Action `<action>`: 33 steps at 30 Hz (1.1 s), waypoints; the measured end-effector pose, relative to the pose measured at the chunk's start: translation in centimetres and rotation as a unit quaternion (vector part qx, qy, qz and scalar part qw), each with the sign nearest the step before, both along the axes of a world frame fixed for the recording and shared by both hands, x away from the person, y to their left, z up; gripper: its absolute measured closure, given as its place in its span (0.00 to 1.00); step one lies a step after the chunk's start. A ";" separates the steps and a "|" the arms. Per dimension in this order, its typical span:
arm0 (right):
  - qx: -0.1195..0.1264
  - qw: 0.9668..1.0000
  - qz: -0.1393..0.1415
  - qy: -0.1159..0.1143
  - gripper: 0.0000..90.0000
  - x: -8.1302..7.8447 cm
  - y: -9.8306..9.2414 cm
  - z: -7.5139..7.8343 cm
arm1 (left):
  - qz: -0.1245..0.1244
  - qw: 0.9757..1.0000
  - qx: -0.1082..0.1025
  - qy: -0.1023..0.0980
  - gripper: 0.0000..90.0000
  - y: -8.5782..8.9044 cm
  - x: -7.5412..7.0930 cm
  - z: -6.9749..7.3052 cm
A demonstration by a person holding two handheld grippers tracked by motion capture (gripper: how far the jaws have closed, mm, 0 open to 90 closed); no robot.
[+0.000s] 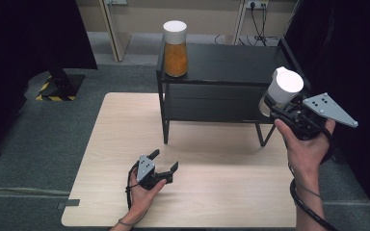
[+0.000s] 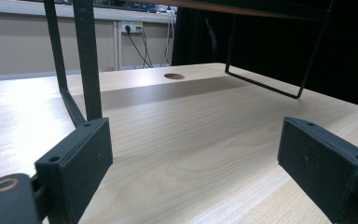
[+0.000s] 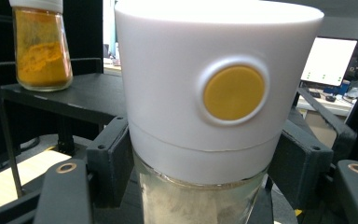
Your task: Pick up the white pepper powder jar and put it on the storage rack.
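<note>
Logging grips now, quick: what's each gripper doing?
Left gripper: open, holding nothing, low over the table.
Right gripper: shut on the white-lidded jar.

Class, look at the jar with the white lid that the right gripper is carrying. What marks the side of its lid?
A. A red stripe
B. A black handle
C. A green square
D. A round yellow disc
D: in the right gripper view, the white lid of the jar clamped by the right gripper bears a round yellow disc on its side.

I see a pale wood-grain table [image 2: 191, 154] with a smooth, faintly sheeny top, and a matt black metal rack [image 1: 221, 62]. My held jar [image 3: 205, 200] is clear glass under a smooth matt white plastic cap [image 3: 168, 93]; the jaws' pads [image 2: 81, 158] look matt black.
</note>
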State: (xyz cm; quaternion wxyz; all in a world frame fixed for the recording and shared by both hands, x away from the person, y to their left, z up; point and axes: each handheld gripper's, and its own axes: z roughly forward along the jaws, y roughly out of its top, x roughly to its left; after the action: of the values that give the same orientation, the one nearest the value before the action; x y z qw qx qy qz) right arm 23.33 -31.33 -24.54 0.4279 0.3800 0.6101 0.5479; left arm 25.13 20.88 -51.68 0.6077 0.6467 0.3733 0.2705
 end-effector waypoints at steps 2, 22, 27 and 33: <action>0.002 1.000 -0.001 -0.002 0.34 0.1 0.0 0.3 | 0.000 1.000 0.000 0.000 0.11 0.0 0.0 0.0; 0.015 1.000 -0.017 -0.008 0.34 2.5 0.4 3.7 | 0.000 1.000 -0.001 0.001 0.11 0.0 0.0 0.0; 0.020 1.000 -0.024 -0.003 0.34 3.6 0.8 4.5 | -0.001 1.000 -0.001 0.001 0.11 0.0 0.0 0.0; 0.024 0.999 -0.032 0.002 0.34 4.8 1.3 5.3 | -0.001 1.000 -0.002 0.002 0.11 0.1 0.0 0.0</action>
State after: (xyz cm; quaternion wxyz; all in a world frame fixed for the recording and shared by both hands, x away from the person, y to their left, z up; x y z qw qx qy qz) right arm 28.16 -30.04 -19.19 0.4345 0.4104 0.5857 0.5475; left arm 25.18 20.93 -51.67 0.6084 0.6464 0.3742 0.2683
